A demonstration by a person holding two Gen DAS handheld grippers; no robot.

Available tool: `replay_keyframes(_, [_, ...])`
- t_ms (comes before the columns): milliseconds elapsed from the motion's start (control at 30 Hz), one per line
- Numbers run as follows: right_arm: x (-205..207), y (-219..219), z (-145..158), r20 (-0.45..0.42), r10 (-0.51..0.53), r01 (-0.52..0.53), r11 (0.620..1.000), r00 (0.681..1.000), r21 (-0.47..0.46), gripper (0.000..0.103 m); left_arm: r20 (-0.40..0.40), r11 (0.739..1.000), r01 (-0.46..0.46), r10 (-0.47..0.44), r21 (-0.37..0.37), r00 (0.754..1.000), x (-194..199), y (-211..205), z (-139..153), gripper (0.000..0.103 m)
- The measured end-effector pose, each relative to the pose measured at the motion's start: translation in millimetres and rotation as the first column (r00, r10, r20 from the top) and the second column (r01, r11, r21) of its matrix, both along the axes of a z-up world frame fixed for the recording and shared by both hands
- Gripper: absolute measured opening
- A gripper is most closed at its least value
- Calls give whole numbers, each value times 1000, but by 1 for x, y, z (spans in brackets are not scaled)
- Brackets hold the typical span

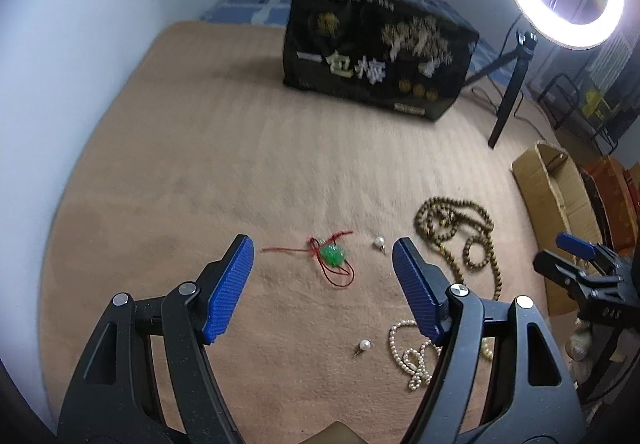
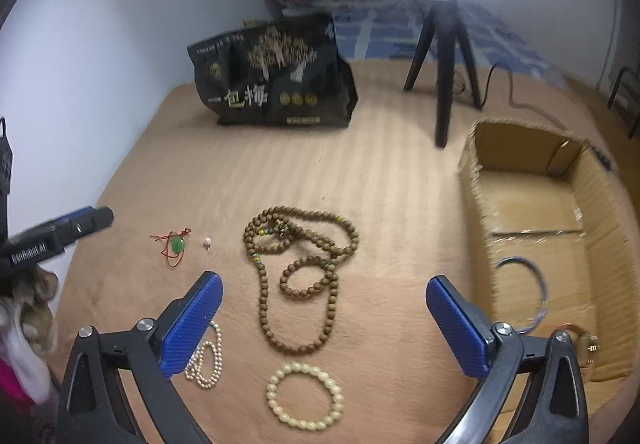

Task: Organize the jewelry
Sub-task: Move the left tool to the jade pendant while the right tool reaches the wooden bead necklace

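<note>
Two grippers hang over the tan blanket [image 2: 400, 180], and neither one grips anything. Your left gripper [image 1: 323, 258] is spread wide with nothing between its blue pads [image 1: 228, 290]; straight ahead of its tips lies the green pendant [image 1: 332, 255] on its red cord, with one pearl earring [image 1: 379, 243] just right of that and a second pearl earring [image 1: 364, 345] lower down, between the jaws. By its right pad trails the pearl strand [image 1: 414, 358]. Your right gripper [image 2: 324, 302] also stands released, jaws spread to the full. The long brown bead necklace [image 2: 298, 272] lies coiled between and ahead of its fingers, touching neither. Below that, nearer you, sits the pale bead bracelet [image 2: 306, 396]. Just outside its right finger, the cardboard box [image 2: 528, 148] holds a thin blue bangle [image 2: 538, 284].
</note>
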State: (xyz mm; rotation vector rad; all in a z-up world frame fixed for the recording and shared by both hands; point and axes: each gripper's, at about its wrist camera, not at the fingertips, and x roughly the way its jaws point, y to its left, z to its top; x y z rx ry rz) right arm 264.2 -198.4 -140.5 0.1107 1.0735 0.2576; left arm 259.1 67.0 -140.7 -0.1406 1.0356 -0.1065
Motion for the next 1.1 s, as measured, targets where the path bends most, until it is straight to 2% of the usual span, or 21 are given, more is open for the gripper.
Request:
replay_keyframes(233, [22,2,-32,-112,-57,60,998,992,30,103,-44,999,41,-40,3,998,12,-11,-24,74])
replay_keyframes(500, [41,5,-68,-265,-137,162,984,954,73,103,-75,999,15,-18,-36,997,23,-2,-37,74])
replay_keyframes(833, [55,34,-73,-226,-108,126,990,968,69,103,-89,998,14,-20,-59,996,34,4,-47,74])
replay_keyframes(933, [58,46,-73,-206,-85,98,994,975,53,103,-101,998,37,-42,-50,994,35,1,-52,67])
replay_keyframes(1033, [60,59,-75,-183,-64,67,998,981,8,103,-108,998,58,-62,-33,992,34,-1,-58,66])
replay_keyframes(1100, [61,73,-77,-162,-44,36,998,986,-54,101,-108,997,73,-74,-21,991,33,-3,-60,60])
